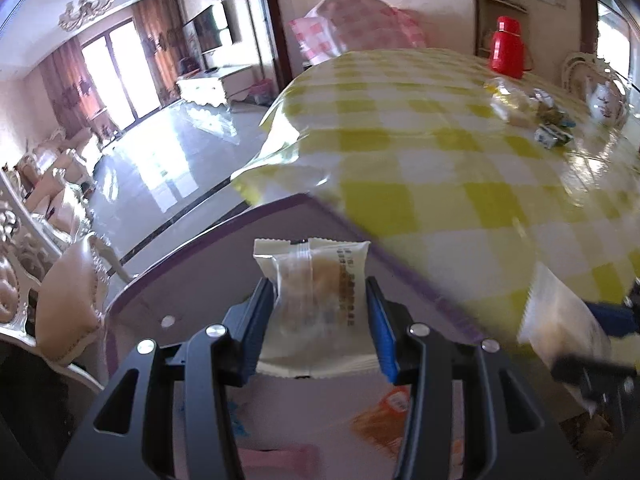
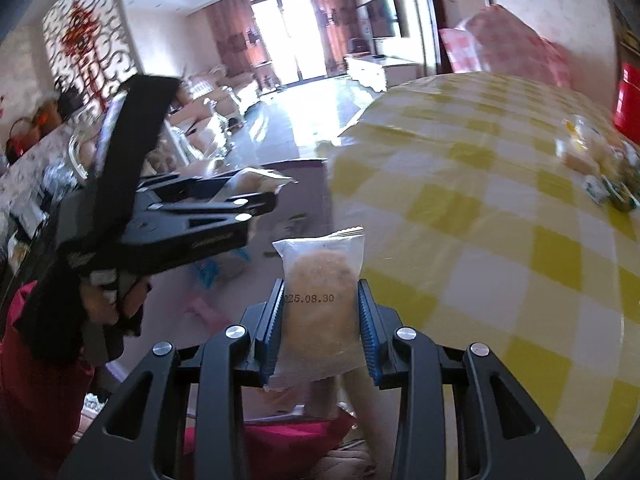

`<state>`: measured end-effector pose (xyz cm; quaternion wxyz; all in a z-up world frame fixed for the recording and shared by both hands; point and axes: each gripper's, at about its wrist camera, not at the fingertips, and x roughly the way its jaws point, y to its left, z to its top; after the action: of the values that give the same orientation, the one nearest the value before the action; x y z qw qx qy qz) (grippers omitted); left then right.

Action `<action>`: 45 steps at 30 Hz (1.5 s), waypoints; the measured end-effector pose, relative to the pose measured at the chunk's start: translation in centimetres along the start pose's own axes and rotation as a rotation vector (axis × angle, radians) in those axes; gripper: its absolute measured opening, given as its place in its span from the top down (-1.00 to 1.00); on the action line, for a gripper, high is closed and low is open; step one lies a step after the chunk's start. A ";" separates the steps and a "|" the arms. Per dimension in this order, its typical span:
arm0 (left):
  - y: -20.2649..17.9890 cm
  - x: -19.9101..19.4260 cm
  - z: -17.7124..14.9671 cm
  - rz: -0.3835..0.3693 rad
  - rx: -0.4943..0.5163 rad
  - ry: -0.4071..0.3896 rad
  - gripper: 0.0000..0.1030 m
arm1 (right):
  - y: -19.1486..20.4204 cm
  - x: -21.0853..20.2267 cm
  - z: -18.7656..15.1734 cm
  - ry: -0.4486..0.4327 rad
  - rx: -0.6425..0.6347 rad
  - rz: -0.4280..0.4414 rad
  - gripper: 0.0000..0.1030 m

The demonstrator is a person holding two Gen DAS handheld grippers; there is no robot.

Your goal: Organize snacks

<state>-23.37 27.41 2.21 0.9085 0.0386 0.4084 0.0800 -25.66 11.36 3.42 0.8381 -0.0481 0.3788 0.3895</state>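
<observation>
— What writing can you read on what you hold?

— On the pastry packet in my right gripper a stamped date ends in "25.08.30"; its first character is cut off by my pad. The wrapper is clear, with a white crimped top edge, and shows a round golden-brown cake. My right jaws are clamped on its two sides, and it stands upright between the blue ribbed pads above the purple-edged table.

— And the left?

— My left gripper grips a white snack packet with a clear window down the middle; a pale, crumbly cake shows through. Orange print runs down its right side, too small and blurred for me to read. My left jaws are pressed on both sides of it, and it too hangs over the table, near the edge of the yellow-and-white checked tablecloth.

— Where are the other snacks?

— A small heap of wrapped snacks lies on the checked cloth at the far side, just in front of a red thermos and beside a white teapot. Their labels are too blurred to tell.
</observation>
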 end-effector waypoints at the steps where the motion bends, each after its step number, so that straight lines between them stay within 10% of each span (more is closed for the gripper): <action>1: 0.2 0.1 -0.1 0.006 -0.002 0.004 0.09 | 0.6 0.2 -0.1 0.006 -0.014 0.009 0.34; 9: 1.8 1.1 -0.5 0.078 -0.014 0.023 0.04 | 4.5 2.0 -1.3 0.057 -0.112 0.073 0.32; 14: 1.9 0.7 -0.2 0.130 -0.015 -0.003 -0.55 | 5.1 1.7 -1.4 0.033 -0.119 0.106 0.14; 30: -2.7 0.5 1.3 0.139 0.069 0.000 -0.87 | -0.6 -0.8 -0.7 -0.036 0.032 0.083 -0.13; 45: -18.0 6.5 13.7 -0.210 -0.084 -0.002 -0.94 | -15.5 -6.7 -2.1 -0.101 0.311 -0.144 -0.52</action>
<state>-6.80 10.82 4.05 0.9131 -0.0425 0.4055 0.0014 -19.00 -4.26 3.09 0.8791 0.0746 0.3877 0.2670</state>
